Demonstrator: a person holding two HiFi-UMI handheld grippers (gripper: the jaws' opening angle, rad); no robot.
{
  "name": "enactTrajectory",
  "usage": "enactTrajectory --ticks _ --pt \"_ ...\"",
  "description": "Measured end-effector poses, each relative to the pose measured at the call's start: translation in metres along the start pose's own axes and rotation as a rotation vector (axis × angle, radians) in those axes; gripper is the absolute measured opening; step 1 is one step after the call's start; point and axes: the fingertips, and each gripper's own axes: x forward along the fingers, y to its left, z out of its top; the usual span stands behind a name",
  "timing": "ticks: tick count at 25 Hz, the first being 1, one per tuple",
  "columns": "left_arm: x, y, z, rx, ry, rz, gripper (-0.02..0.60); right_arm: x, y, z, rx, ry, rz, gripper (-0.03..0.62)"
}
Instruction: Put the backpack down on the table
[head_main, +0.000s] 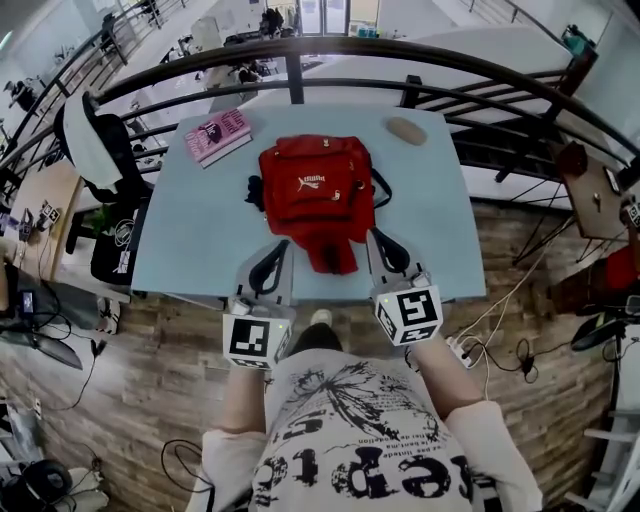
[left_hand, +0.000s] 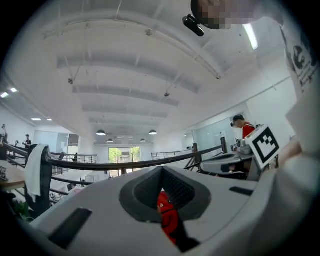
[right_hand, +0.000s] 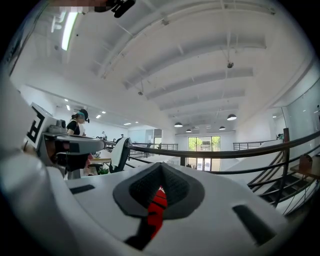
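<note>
A red backpack (head_main: 315, 185) with black straps shows over the pale blue table (head_main: 200, 240); I cannot tell whether its far end rests on the top. My left gripper (head_main: 278, 250) is shut on red fabric at the pack's near left side. My right gripper (head_main: 376, 243) is shut on its near right side. In the left gripper view the jaws (left_hand: 162, 172) pinch red and black fabric (left_hand: 167, 212). In the right gripper view the jaws (right_hand: 160, 170) pinch a red and black strap (right_hand: 156, 207). Both grippers point level towards the railing.
A pink book (head_main: 218, 135) lies at the table's far left and a brown oval object (head_main: 406, 130) at its far right. A dark railing (head_main: 300, 50) runs behind the table. A chair with a white garment (head_main: 95, 140) stands left. Cables and a power strip (head_main: 465, 350) lie on the floor at right.
</note>
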Motion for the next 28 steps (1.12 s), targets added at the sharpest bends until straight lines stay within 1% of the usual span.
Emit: enactTrajectory --ticks 7,12,16,24,28 --pt "0.001 -0.0037 0.0045 0.026 -0.02 -0.003 0.01 0.0005 0.0035 0.005 -0.024 -0.007 0.023 -0.009" --pt "0.0016 -0.0067 0.0018 0.021 0.023 -0.007 0.011 0.0025 0.0015 0.0042 -0.027 -0.004 0.02 -0.009" --pt "0.001 -0.0024 -0.0022 0.037 -0.029 0.015 0.011 0.0009 -0.0001 0.0005 -0.018 -0.001 0.017 -0.009" --pt "0.004 -0.0034 -0.004 0.029 -0.023 0.027 0.01 0.0005 -0.0038 -0.0031 -0.015 0.006 0.022 -0.009" --pt "0.0058 -0.0062 -0.0055 0.013 -0.005 0.025 0.011 0.0016 -0.0046 -0.0034 -0.024 0.007 0.028 -0.009"
